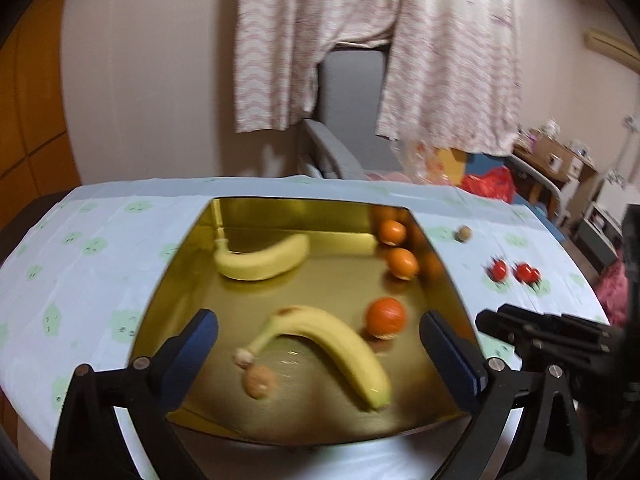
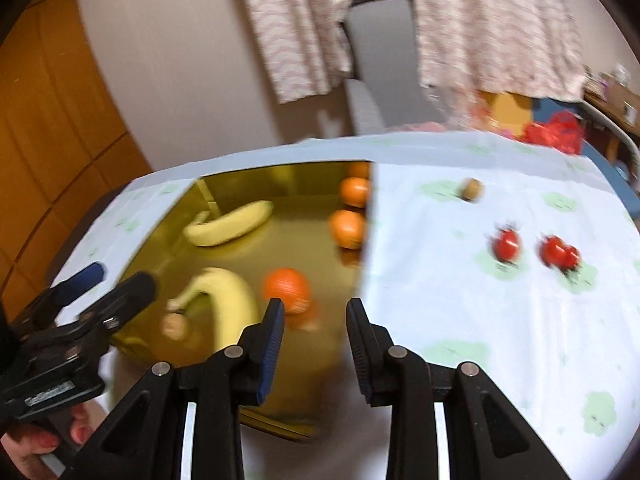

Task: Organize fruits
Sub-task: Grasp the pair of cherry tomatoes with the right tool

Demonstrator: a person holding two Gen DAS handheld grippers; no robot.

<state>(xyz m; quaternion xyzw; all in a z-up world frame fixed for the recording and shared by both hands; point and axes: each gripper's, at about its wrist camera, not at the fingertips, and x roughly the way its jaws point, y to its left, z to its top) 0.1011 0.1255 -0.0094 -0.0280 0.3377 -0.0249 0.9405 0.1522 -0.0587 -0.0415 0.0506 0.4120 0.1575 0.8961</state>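
Note:
A gold tray (image 1: 280, 212) lies on the table and holds two bananas (image 1: 262, 262) (image 1: 332, 344), three oranges (image 1: 386, 316) (image 1: 401, 262) (image 1: 392, 232) and a small brown fruit (image 1: 260, 384). My left gripper (image 1: 319, 316) hovers open and wide over the near banana, touching nothing. In the right wrist view my right gripper (image 2: 316, 312) is shut to a narrow gap over the tray's right edge (image 2: 366, 240), with nothing between its fingers. On the cloth to the right lie two red tomatoes (image 2: 507, 244) (image 2: 559, 254) and another brown fruit (image 2: 471, 189).
A pale tablecloth (image 2: 460, 320) with green prints covers the table. A grey chair (image 1: 332, 152) stands behind it, with patterned clothing (image 1: 360, 40) hanging above. Red bags (image 1: 490, 184) and cluttered furniture sit at the far right. A hand (image 2: 40, 444) holds the left gripper's handle.

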